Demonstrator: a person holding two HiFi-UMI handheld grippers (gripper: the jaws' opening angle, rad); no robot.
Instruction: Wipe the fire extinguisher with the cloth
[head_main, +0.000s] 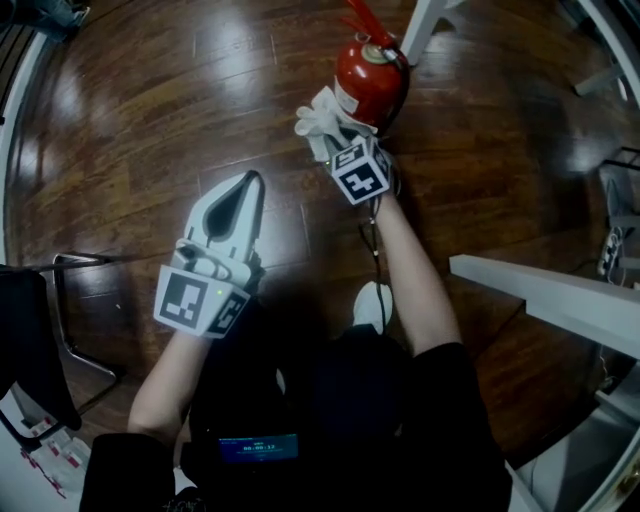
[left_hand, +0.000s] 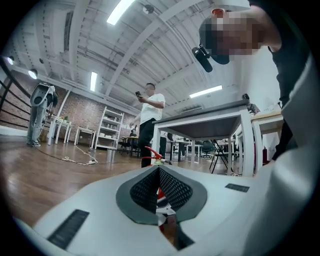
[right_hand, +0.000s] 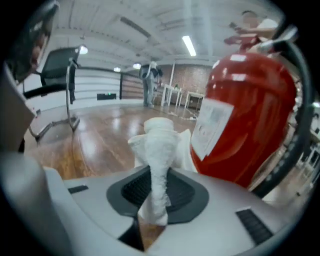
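The red fire extinguisher (head_main: 368, 80) is standing upright on the wooden floor (head_main: 150, 120), probably heavy, stiff and slick. The left tool (head_main: 240, 200) is hovering closed and empty. The right tool (head_main: 338, 145) is pinching the soft, light cloth (head_main: 320, 118) by a bunched fold, right at the cylinder's side

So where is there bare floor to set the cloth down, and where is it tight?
The widest bare floor lies left of the extinguisher, beyond the left gripper. A second patch lies between the extinguisher and the white table. It is crowded at the extinguisher, where the right gripper holds the cloth near a table leg, and by the chair at lower left.
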